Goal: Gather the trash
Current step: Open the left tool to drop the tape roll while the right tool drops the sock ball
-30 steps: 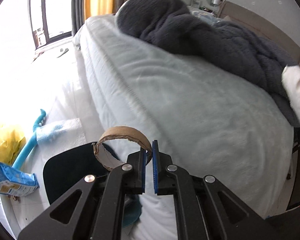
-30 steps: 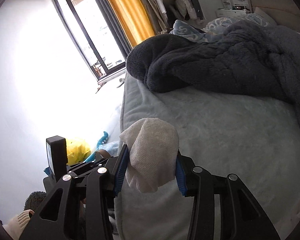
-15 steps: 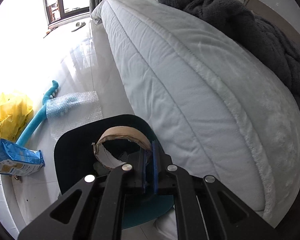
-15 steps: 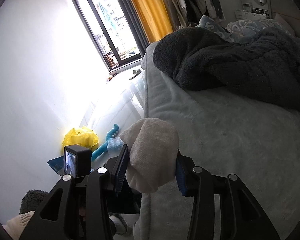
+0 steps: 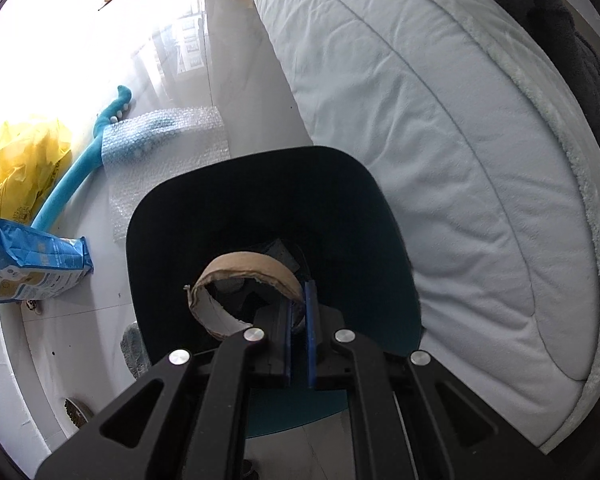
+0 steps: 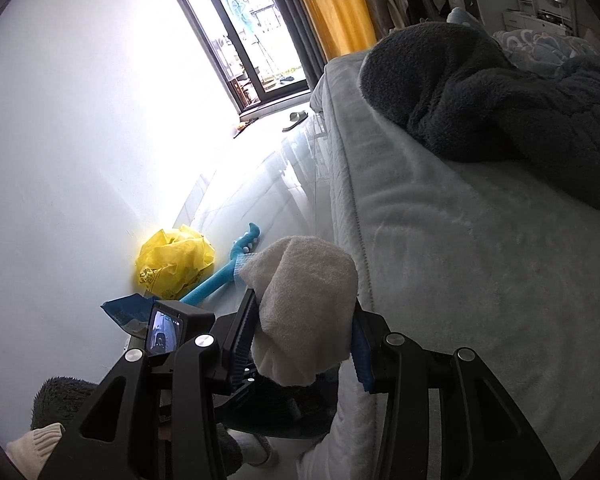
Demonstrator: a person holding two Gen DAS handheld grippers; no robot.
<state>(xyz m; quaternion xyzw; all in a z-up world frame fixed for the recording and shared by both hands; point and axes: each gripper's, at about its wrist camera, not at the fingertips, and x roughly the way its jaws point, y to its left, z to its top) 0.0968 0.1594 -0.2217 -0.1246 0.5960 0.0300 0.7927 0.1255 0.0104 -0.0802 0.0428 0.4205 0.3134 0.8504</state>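
My left gripper (image 5: 298, 320) is shut on the rim of a brown cardboard tape roll (image 5: 240, 272) and holds it over the open mouth of a dark trash bin (image 5: 260, 184) that stands on the floor beside the bed. Dark scraps lie at the bin's bottom. My right gripper (image 6: 300, 344) is shut on a crumpled white paper towel (image 6: 304, 304), held above the bed's edge. The left gripper's body (image 6: 168, 328) shows below and to the left of it.
On the white floor left of the bin lie a sheet of bubble wrap (image 5: 164, 148), a blue toy guitar (image 5: 80, 168), a yellow plastic bag (image 5: 16, 168) and a blue packet (image 5: 28, 260). The pale bed (image 5: 440, 140) with a dark blanket (image 6: 500, 92) fills the right.
My left gripper has swung down from bed height with the roll to over the bin's mouth. My right gripper has turned left toward the floor, still holding the towel.
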